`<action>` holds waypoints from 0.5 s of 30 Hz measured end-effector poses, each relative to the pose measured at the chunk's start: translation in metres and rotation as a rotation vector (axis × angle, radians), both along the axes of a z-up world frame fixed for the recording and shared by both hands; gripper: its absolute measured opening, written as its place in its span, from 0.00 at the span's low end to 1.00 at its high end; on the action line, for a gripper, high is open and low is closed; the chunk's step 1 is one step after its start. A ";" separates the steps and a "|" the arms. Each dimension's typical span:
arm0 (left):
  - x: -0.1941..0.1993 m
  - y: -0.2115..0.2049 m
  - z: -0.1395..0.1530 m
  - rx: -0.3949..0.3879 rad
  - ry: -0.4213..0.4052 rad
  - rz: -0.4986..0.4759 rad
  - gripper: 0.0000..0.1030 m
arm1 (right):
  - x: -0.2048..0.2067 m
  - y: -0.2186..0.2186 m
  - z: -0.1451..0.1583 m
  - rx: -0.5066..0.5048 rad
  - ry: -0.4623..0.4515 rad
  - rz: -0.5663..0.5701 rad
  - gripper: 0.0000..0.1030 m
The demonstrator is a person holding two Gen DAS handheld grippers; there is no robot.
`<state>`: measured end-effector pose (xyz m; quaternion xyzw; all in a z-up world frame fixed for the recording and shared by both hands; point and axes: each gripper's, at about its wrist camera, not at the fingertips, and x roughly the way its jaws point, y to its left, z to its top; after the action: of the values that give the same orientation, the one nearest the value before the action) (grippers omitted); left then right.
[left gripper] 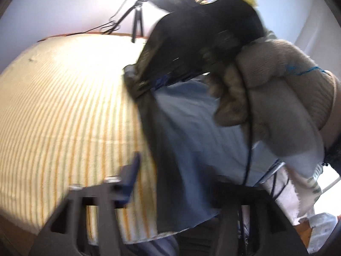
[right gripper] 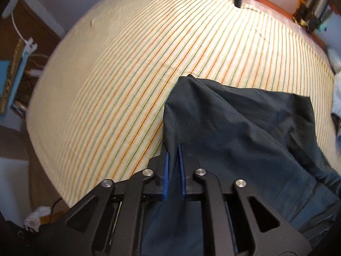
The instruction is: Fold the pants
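Striped sheeting covered the bed [right gripper: 127, 74], with a tripod [left gripper: 137, 24] at its far edge. The right hand-held gripper [right gripper: 173, 149] was clamped on a fold of the dark pants [right gripper: 245, 128], which draped from its blue pads [right gripper: 166, 175] onto the bed's near right side. In the blurred left view, the left hand-held gripper [left gripper: 170, 183] showed one blue pad well clear of the hanging cloth, so it seemed apart, gripping nothing. To do this step well, I judged the pinch should stay firm while the free gripper took a matching edge, so the cloth would settle flat and unbunched.
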<state>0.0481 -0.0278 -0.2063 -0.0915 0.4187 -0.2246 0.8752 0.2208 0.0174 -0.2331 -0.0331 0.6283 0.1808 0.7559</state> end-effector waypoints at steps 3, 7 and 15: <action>-0.002 0.003 -0.011 -0.040 0.055 -0.010 0.60 | -0.002 -0.015 0.007 0.054 -0.010 -0.028 0.06; -0.004 0.003 -0.012 -0.071 0.059 -0.018 0.56 | -0.004 -0.032 0.021 0.107 -0.029 -0.058 0.05; -0.010 0.002 0.008 -0.174 0.019 -0.055 0.10 | -0.006 -0.045 0.046 0.200 -0.074 -0.105 0.05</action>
<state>0.0380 -0.0253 -0.1987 -0.1579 0.4081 -0.2831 0.8535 0.2145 -0.0276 -0.1873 0.0689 0.5796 0.2016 0.7866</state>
